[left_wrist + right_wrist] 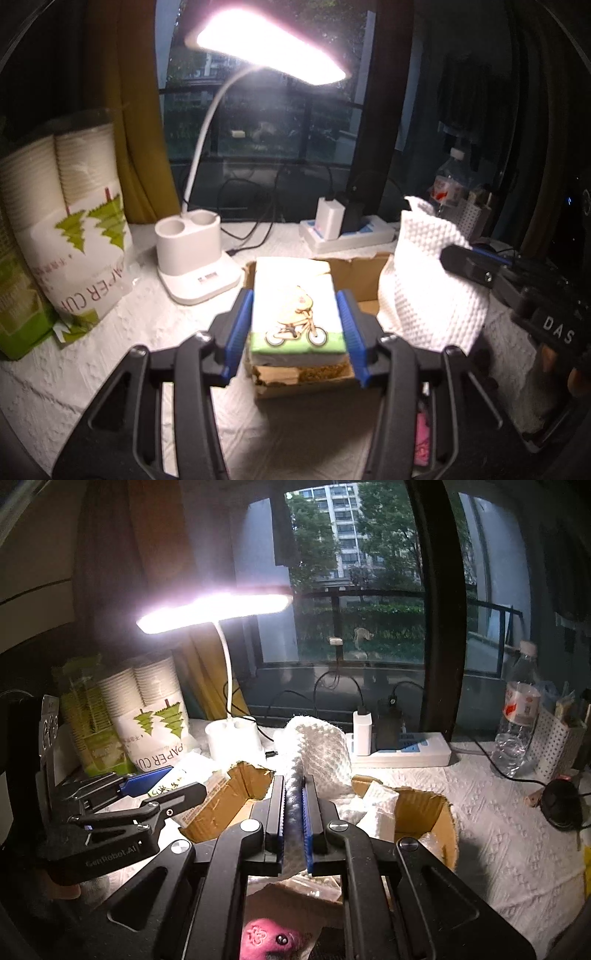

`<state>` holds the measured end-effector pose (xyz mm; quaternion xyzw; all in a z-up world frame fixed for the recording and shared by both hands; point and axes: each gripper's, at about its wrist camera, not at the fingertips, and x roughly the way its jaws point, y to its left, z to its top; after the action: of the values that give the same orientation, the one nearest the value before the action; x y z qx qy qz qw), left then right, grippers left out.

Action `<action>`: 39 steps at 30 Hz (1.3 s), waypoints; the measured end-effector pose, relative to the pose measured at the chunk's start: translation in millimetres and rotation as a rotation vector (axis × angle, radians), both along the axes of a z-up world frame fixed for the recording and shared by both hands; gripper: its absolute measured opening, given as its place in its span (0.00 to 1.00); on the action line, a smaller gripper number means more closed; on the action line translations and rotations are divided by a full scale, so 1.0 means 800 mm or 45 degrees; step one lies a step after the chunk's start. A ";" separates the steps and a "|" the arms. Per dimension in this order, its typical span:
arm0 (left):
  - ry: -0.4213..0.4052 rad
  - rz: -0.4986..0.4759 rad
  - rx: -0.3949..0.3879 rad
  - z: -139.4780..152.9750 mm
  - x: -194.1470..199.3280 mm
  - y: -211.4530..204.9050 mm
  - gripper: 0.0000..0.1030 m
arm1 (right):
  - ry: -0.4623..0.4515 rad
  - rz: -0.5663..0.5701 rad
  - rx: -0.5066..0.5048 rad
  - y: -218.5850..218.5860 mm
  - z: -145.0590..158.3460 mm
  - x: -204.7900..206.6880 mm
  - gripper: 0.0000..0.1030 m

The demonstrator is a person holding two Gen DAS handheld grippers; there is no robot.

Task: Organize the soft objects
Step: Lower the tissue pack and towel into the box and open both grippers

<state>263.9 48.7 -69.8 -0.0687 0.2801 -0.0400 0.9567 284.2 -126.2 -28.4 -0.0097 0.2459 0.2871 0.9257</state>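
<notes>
My left gripper (295, 332) has its blue pads on both sides of a tissue pack (295, 310) printed with a cyclist, held over the left part of an open cardboard box (364, 266). My right gripper (293, 823) is shut on a white waffle-textured cloth (317, 753), which hangs over the box (424, 812). In the left wrist view the cloth (424, 295) sits at the box's right side with the right gripper's finger (469, 266) on it. The left gripper (147, 790) shows at the left of the right wrist view. A pink soft toy (266, 938) lies below my right gripper.
A lit white desk lamp (195, 266) stands behind the box. A paper-cup bag (74, 229) stands at the left. A power strip with chargers (347, 229) lies at the back. A water bottle (517, 709) and a perforated holder (557, 746) stand at the right.
</notes>
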 end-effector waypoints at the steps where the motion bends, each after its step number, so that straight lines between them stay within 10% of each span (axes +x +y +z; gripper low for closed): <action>1: 0.005 0.003 -0.002 -0.003 0.003 0.000 0.47 | 0.008 0.003 -0.006 0.003 -0.003 0.004 0.08; 24: 0.133 -0.024 0.027 -0.049 0.038 -0.011 0.48 | 0.214 0.028 -0.115 0.036 -0.081 0.058 0.08; 39: 0.119 0.008 0.023 -0.034 0.027 -0.011 0.50 | 0.199 0.000 -0.099 0.029 -0.063 0.049 0.37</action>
<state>285.5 40.2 -97.2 -0.0625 0.3246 -0.0313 0.9433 323.1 -103.3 -78.9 -0.0231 0.3283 0.2773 0.9027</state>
